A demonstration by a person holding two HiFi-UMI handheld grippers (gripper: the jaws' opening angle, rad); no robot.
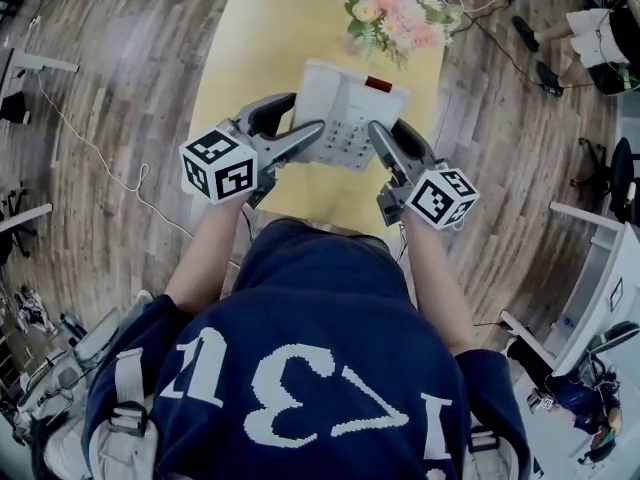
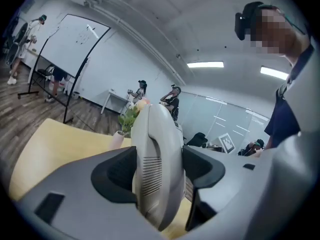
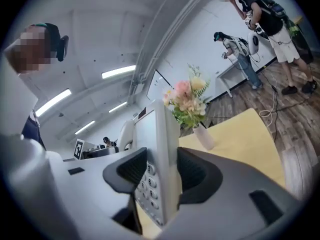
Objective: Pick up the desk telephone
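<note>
A light grey desk telephone (image 1: pixel 345 108) with a keypad and a small red mark hangs above the yellow table (image 1: pixel 230 73), gripped from both sides. My left gripper (image 1: pixel 312 131) is shut on its left side, where the ribbed handset (image 2: pixel 156 169) fills the gap between the jaws. On the other edge my right gripper (image 1: pixel 379 134) is shut, its jaws pressing the keypad side (image 3: pixel 155 181). In both gripper views the phone stands on edge and the table lies well below it.
A small vase of pink and cream flowers (image 1: pixel 398 16) stands at the table's far edge just beyond the phone. Wooden floor with cables surrounds the table. Several people (image 3: pixel 250 39) stand by desks and a whiteboard (image 2: pixel 75 49) further off.
</note>
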